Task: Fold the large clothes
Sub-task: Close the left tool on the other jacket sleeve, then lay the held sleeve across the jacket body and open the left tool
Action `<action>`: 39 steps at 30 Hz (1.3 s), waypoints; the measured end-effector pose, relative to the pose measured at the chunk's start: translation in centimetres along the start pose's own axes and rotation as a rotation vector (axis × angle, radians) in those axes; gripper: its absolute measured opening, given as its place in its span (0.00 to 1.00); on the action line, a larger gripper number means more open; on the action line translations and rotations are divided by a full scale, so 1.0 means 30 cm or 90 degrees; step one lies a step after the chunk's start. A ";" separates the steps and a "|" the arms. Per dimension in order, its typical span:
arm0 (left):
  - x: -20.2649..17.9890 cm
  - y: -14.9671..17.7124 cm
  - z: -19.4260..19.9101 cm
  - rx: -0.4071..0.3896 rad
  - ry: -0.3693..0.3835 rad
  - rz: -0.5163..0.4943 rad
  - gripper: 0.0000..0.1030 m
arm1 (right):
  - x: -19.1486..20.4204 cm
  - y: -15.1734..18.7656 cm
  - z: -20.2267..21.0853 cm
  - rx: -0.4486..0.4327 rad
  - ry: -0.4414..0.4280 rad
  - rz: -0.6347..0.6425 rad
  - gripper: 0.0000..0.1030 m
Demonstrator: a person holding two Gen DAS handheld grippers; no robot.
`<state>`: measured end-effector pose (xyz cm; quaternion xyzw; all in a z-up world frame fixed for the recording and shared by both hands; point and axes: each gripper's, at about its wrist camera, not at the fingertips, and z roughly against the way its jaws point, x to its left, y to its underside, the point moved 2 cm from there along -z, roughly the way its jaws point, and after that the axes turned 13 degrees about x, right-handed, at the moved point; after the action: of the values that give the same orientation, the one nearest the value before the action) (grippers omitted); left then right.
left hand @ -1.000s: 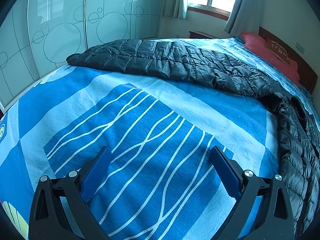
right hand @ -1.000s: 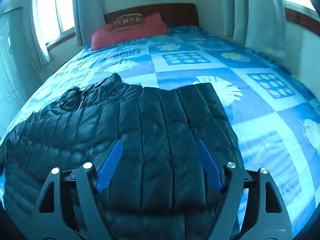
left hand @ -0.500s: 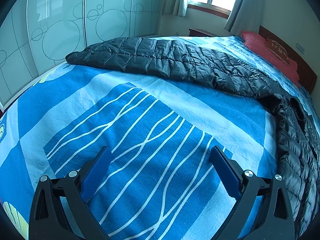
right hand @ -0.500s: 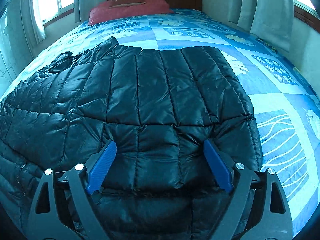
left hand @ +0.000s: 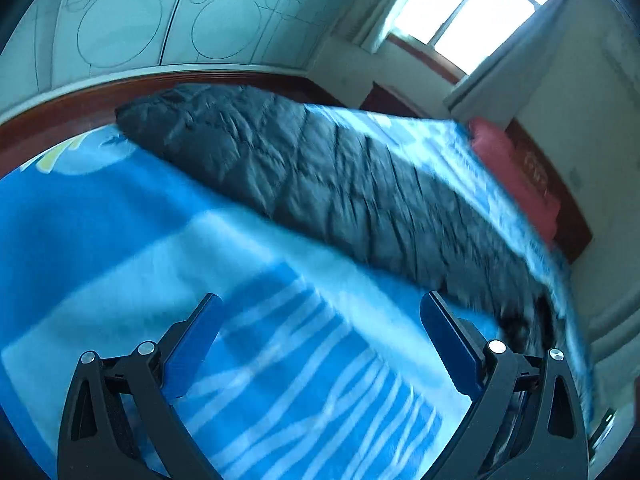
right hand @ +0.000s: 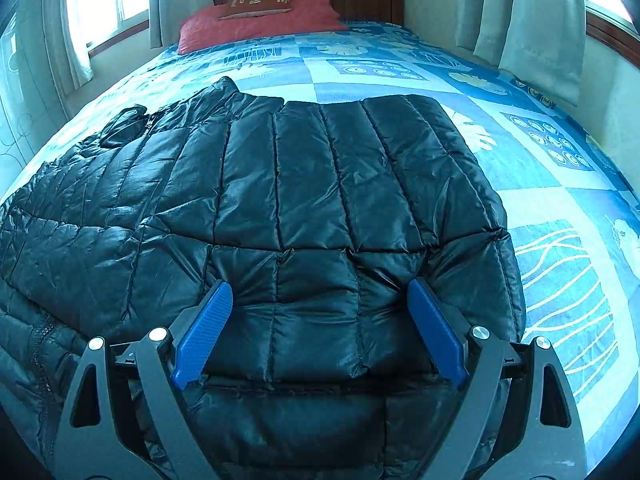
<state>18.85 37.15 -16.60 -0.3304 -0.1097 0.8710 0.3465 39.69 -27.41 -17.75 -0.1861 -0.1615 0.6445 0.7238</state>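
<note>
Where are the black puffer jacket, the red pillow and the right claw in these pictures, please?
black puffer jacket (right hand: 304, 184): right wrist view, quilted back panel.
red pillow (right hand: 256, 26): right wrist view, front face.
right claw (right hand: 320, 292): right wrist view, midway between fingertips.

Window daylight — left view motion-blurred.

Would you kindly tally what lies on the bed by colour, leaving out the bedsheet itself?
Black: 1, the puffer jacket
Red: 1, the pillow
Brown: 1, the small cushion on top of the pillow
Total: 3
</note>
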 end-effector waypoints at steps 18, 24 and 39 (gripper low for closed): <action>0.217 -0.211 -0.022 -0.124 0.058 0.252 0.37 | 0.000 -0.003 0.007 -0.003 0.011 0.008 0.86; 0.237 -0.256 -0.029 -0.125 0.035 0.253 0.08 | 0.000 -0.005 0.008 -0.005 0.012 0.007 0.86; -0.584 -0.129 0.016 -0.165 0.012 -0.179 0.06 | -0.010 -0.007 0.015 -0.012 -0.004 -0.002 0.86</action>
<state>30.09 28.15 -5.87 -0.3622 -0.2631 0.7893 0.4203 39.63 -27.70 -17.26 -0.1908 -0.1699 0.6423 0.7226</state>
